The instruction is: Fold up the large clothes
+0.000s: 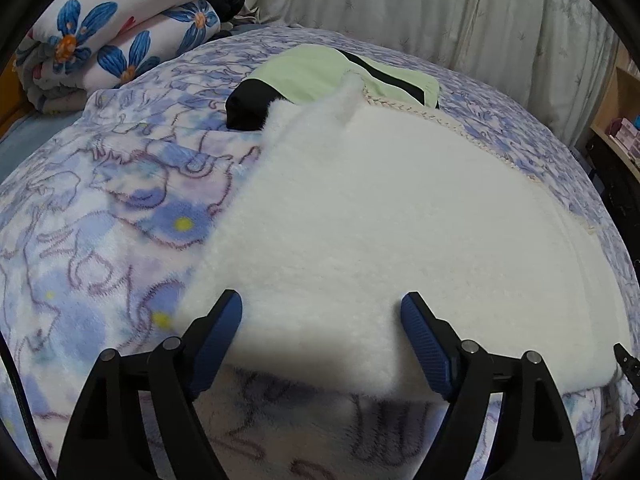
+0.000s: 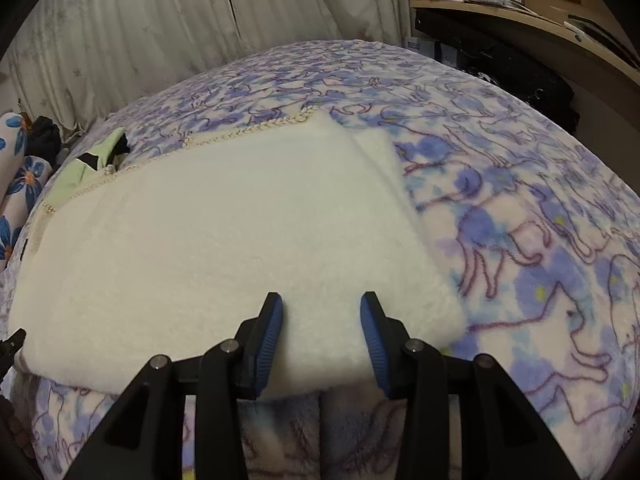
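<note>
My left gripper (image 1: 322, 312) stands wide, pads clear of the white fleece garment (image 1: 360, 220) whose near edge lies between them. My right gripper (image 2: 321, 310) is half open over that same edge, gripping nothing. The garment lies flat on the blue printed blanket (image 2: 520, 240). Beyond it rests a green and black garment (image 1: 320, 70), then the flowered quilt roll (image 1: 120, 32) and curtains (image 2: 160, 20).
</note>
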The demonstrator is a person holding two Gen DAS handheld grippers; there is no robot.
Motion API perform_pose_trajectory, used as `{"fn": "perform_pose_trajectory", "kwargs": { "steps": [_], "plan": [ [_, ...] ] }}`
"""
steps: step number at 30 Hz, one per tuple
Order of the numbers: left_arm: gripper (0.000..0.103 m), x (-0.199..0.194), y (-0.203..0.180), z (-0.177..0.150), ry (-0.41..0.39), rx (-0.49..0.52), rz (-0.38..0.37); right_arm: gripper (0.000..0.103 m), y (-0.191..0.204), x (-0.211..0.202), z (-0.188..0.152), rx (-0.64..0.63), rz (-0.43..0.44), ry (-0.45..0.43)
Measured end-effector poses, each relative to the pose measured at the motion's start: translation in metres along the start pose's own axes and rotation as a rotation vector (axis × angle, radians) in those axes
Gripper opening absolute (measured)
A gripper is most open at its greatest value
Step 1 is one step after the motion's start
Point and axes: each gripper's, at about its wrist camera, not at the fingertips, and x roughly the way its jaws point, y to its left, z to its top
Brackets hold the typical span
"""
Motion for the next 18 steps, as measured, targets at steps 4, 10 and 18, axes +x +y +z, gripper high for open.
{"fn": "perform_pose_trajectory", "kwargs": {
  "steps": [4,10,18],
  "plan": [
    [0.083,-0.004,-0.001,0.001,0.022,-0.006,-0.018,0.042,0.003,-0.003,0.004,0.001,0.006,0.043],
    [0.084,-0.018,-0.003,-0.004,0.082,-0.029,-0.054,0.042,0.013,-0.028,0.001,0.084,0.115,0.069],
    [0.084,-0.03,0.015,-0.031,0.17,-0.127,-0.201,0.042,0.053,-0.07,-0.003,0.048,0.229,0.01]
  ]
}}
